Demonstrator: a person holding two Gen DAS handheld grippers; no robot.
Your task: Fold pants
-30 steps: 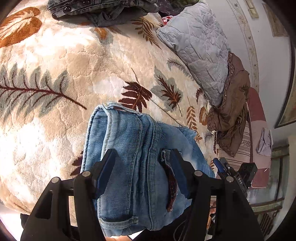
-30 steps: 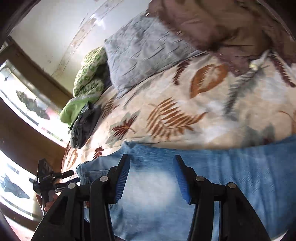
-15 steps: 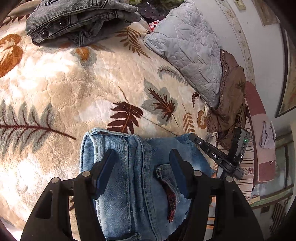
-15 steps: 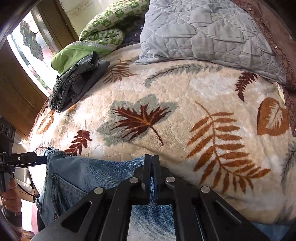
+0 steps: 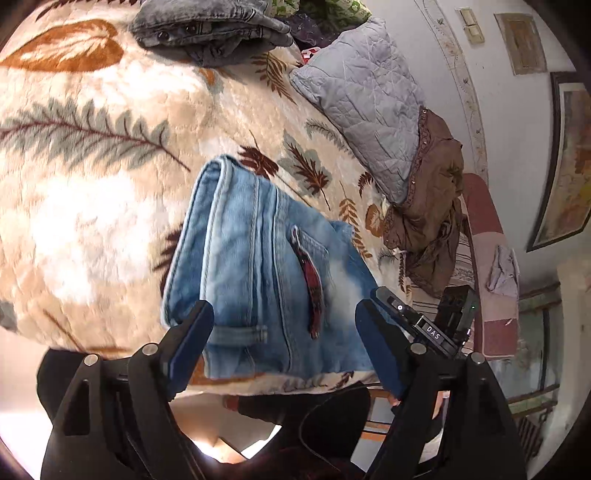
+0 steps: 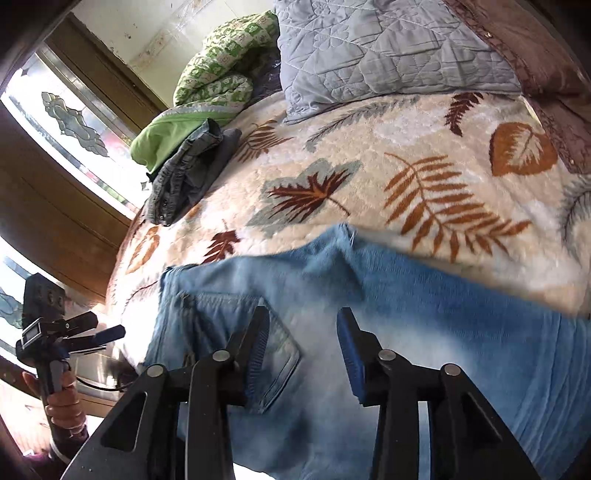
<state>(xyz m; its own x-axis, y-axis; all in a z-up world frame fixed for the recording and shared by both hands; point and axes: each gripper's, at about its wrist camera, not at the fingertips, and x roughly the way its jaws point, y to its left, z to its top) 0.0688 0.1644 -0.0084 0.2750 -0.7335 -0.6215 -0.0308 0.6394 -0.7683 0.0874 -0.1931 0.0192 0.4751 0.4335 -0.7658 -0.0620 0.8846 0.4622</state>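
Blue-padded jaws of left gripper (image 5: 284, 332) spread wide, gripping nothing, hovering over waistband end of jeans (image 5: 258, 280); belt loop between the pads, pocket with dark red trim just ahead. Right gripper (image 6: 303, 350) likewise gaping, holding nothing, poised over back pocket, pale denim running off to the right beneath it. Whether either pad touches cloth: cannot tell. Jeans folded lengthwise, flat on leaf-patterned blanket (image 5: 92, 184) near bed's front edge. Farther back: grey pillow (image 5: 365, 99), brown garment (image 5: 428, 206) beside it, folded grey denim (image 5: 207, 29), green quilt (image 6: 218, 62).
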